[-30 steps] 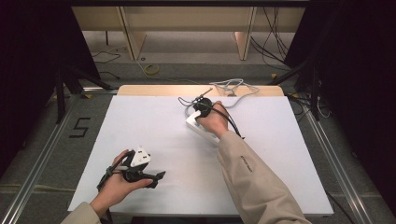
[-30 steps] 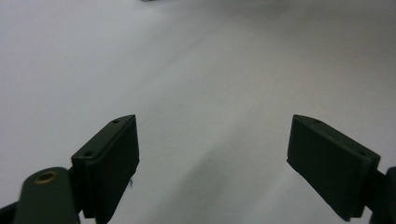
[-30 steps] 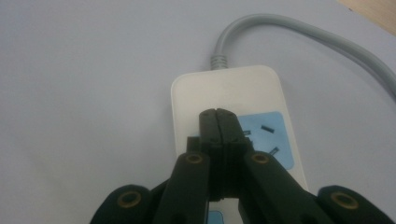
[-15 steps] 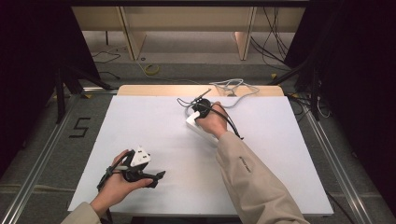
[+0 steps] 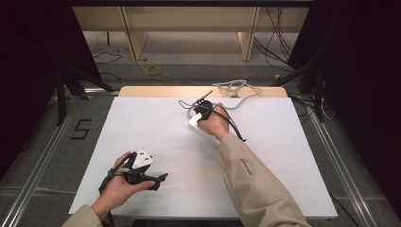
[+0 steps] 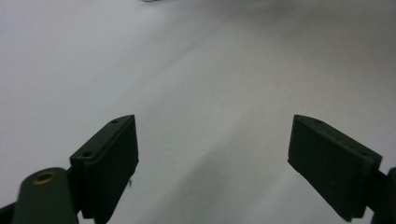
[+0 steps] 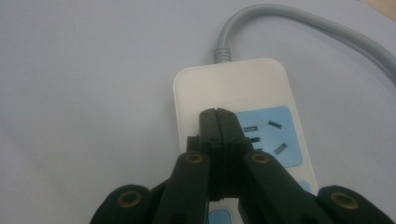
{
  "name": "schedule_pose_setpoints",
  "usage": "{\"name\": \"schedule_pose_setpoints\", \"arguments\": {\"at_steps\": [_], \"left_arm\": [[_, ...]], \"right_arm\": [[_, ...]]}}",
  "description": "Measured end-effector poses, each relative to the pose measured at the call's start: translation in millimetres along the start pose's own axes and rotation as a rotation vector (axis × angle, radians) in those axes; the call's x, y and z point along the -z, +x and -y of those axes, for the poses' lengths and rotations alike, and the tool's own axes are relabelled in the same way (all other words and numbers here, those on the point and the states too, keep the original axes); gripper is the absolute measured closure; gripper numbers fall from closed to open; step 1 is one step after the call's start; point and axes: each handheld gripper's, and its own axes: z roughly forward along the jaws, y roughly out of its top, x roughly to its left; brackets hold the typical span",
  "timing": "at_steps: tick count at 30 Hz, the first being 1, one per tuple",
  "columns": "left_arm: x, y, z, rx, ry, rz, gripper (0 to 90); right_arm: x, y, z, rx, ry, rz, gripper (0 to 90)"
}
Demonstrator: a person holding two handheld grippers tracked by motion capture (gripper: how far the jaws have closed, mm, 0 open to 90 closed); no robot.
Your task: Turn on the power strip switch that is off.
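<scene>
A white power strip (image 5: 195,123) with blue socket panels (image 7: 268,133) lies on the white table (image 5: 283,156) toward the far middle, its grey cord (image 7: 299,23) leaving from its far end. A person's right hand holds my right gripper (image 5: 202,113) over it. In the right gripper view this gripper (image 7: 217,116) is shut, jaws pressed together with nothing between them, tips above the strip beside a socket. My left gripper (image 5: 158,182) rests at the near left in the other hand. Its jaws (image 6: 212,135) stand wide open over bare table.
A loose bundle of pale cable (image 5: 235,87) lies at the table's far edge, on a wooden strip (image 5: 156,91). Metal rails run along both sides of the table on the floor. A "5" marking (image 5: 81,128) is on the floor to the left.
</scene>
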Motion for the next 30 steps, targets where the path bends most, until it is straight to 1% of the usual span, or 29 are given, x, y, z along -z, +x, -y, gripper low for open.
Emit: {"name": "schedule_pose_setpoints", "arguments": {"at_steps": [6, 8, 12, 18, 21, 24, 27, 30], "left_arm": [[-0.4, -0.2, -0.3, -0.004, 0.004, 0.005, 15.8], [-0.7, -0.3, -0.4, -0.004, 0.005, 0.004, 15.9], [-0.7, -0.7, -0.6, -0.003, 0.004, 0.007, 15.9], [-1.2, -0.6, -0.6, -0.002, 0.005, 0.007, 15.8], [-1.4, -1.0, -0.9, -0.003, 0.007, 0.008, 15.9], [-1.7, -0.8, -1.2, -0.005, 0.007, 0.010, 15.9], [-1.7, -1.3, -1.4, -0.005, 0.006, 0.010, 15.9], [-1.9, -1.6, -1.5, -0.006, 0.006, 0.011, 15.9]], "right_arm": [[-0.3, -0.7, 0.9, -0.007, -0.002, -0.003, 90.0], [-0.6, 0.2, 0.4, 0.000, 0.000, 0.001, 90.0], [-1.3, 1.6, -0.5, 0.030, 0.003, 0.014, 90.0], [-1.3, 3.0, -0.2, 0.031, 0.007, 0.021, 90.0], [-1.3, 3.3, -0.4, 0.043, 0.013, 0.025, 90.0], [-1.8, 3.0, -0.5, 0.048, 0.011, 0.023, 90.0], [-1.7, 4.2, -0.6, 0.045, 0.024, 0.020, 90.0], [-2.1, 4.7, -1.1, 0.050, 0.023, 0.029, 90.0]]}}
